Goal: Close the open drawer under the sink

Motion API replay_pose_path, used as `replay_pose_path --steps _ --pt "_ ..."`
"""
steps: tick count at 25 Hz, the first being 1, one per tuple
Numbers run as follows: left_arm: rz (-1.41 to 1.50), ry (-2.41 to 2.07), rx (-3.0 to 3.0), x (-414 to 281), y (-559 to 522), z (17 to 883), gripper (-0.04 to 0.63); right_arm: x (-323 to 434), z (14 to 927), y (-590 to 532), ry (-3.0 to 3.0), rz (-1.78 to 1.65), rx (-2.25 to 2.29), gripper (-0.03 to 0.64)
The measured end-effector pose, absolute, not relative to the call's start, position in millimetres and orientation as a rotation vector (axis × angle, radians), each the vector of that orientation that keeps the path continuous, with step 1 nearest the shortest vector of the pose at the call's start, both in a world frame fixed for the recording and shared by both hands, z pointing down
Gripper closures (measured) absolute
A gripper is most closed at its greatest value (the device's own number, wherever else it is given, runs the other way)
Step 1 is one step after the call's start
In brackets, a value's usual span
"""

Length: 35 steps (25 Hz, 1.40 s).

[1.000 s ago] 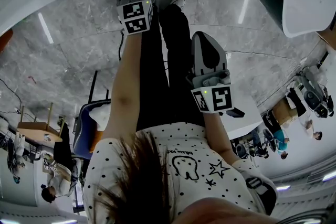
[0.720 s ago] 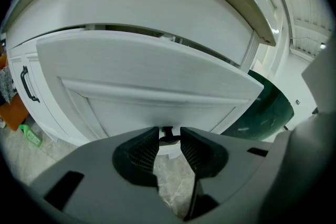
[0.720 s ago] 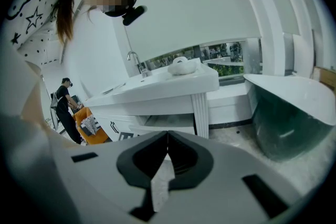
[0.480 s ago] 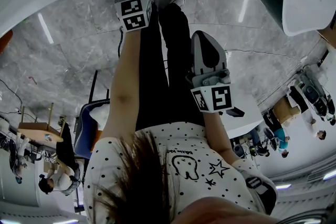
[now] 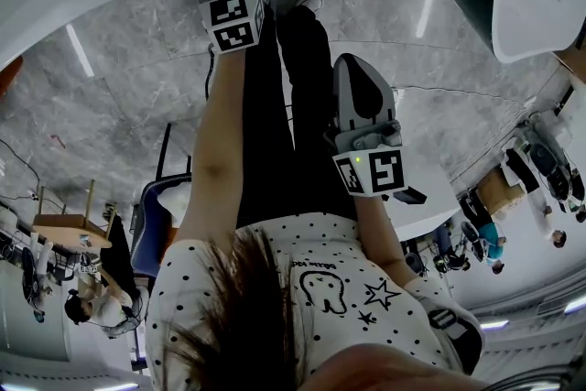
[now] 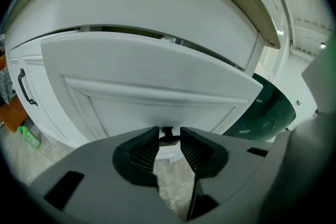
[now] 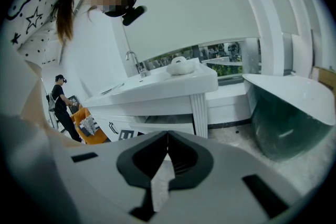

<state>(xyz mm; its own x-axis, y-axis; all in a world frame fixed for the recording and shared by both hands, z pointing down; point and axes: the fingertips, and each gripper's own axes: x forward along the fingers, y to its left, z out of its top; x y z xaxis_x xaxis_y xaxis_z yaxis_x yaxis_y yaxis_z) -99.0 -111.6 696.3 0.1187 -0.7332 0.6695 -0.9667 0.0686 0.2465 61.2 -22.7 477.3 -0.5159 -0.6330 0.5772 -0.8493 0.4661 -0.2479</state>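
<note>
The white drawer front (image 6: 152, 76) stands pulled out beneath the white sink counter (image 6: 157, 2). My left gripper (image 6: 169, 136) is right in front of it, jaws a little apart. The drawer's small dark handle (image 6: 167, 138) shows in the gap at the fingertips; I cannot tell whether the pads touch it. In the head view the left gripper (image 5: 233, 0) reaches to the counter's edge at the top. My right gripper (image 5: 357, 73) hangs back beside the person's legs, shut on nothing. From the right gripper (image 7: 167, 136) I see the sink counter (image 7: 157, 89) and the open drawer (image 7: 152, 126).
A dark green tub with a white rim (image 6: 268, 113) stands right of the cabinet. A cabinet door with a black handle (image 6: 23, 86) and a green bottle (image 6: 29, 136) are at the left. The person's legs (image 5: 293, 105) stand on grey marble floor. Other people are in the background.
The left gripper has crept slightly toward the counter in the head view. The right gripper has kept still.
</note>
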Motion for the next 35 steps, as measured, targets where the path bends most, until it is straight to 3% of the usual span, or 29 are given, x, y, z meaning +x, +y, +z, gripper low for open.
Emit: replay_pose_path --steps 35 --pt "0.408 -1.691 1.704 -105.5 -119.5 692.9 0.468 55.8 480.1 -20.3 -2.311 0.732 1.217 0.603"
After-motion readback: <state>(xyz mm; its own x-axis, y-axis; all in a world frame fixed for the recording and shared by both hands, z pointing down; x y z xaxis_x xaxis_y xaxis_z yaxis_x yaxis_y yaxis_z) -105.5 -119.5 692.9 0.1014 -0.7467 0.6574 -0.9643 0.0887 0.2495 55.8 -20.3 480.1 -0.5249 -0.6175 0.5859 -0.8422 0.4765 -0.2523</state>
